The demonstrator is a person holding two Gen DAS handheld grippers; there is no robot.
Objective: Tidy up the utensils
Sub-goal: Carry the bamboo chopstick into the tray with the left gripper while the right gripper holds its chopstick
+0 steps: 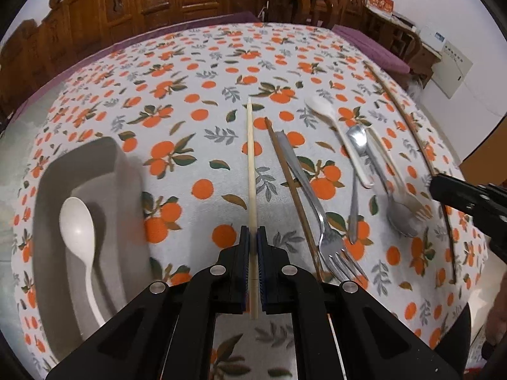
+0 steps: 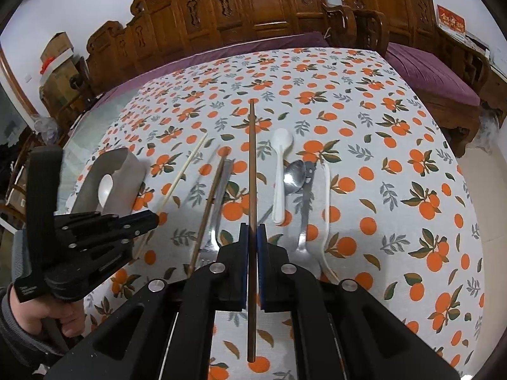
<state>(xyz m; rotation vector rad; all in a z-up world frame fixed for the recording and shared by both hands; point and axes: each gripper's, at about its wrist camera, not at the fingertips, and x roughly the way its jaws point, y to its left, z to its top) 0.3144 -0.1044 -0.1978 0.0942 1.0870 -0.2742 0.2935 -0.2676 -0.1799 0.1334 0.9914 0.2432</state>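
Two tools, left tool (image 1: pixel 253 243) pinching pale chopstick (image 1: pixel 251 158), right tool (image 2: pixel 253 240) pinching brown chopstick (image 2: pixel 252 164) (both lifted off the tablecloth (image 2: pixel 396 221))

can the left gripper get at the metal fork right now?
Probably not as things stand. The left gripper is shut on the pale chopstick, so its jaws are occupied. The metal fork lies close by to its right, uncovered on top, though a brown chopstick lies right alongside it.

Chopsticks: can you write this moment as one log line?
left gripper: shut on pale chopstick | right gripper: shut on brown chopstick | tray: white spoon
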